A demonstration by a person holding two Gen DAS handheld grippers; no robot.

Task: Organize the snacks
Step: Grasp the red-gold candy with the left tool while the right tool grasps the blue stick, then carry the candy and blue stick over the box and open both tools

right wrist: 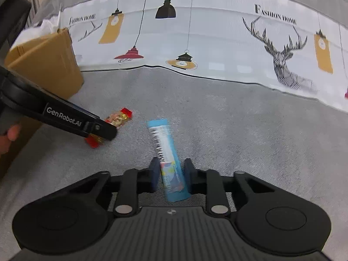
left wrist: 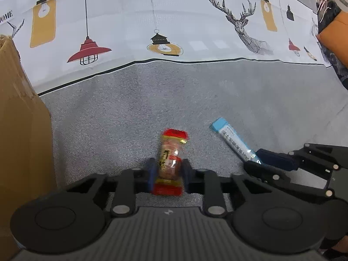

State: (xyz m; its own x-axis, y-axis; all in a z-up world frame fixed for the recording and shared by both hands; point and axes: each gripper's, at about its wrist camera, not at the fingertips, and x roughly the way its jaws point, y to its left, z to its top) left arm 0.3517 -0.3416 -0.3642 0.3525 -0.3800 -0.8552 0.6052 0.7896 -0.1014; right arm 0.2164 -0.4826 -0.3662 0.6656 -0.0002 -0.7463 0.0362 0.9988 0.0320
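A red and gold wrapped snack [left wrist: 170, 152] lies on the grey fabric surface [left wrist: 108, 119], pointing away from me. My left gripper [left wrist: 169, 171] has its blue pads pressed on both sides of the snack's near half. From the right wrist view the same snack [right wrist: 118, 117] sticks out past the left gripper [right wrist: 104, 131]. A light blue stick packet [right wrist: 167, 150] lies to its right. My right gripper [right wrist: 171, 171] is shut on the packet's near part. In the left wrist view that packet [left wrist: 230, 137] ends between the right gripper's fingertips [left wrist: 256, 158].
An open cardboard box [left wrist: 21, 130] [right wrist: 45, 65] stands at the left. A white cloth [left wrist: 174, 21] printed with lamps and deer covers the back. An orange cushion [left wrist: 335, 32] sits far right. A person's hand [right wrist: 8, 137] holds the left gripper.
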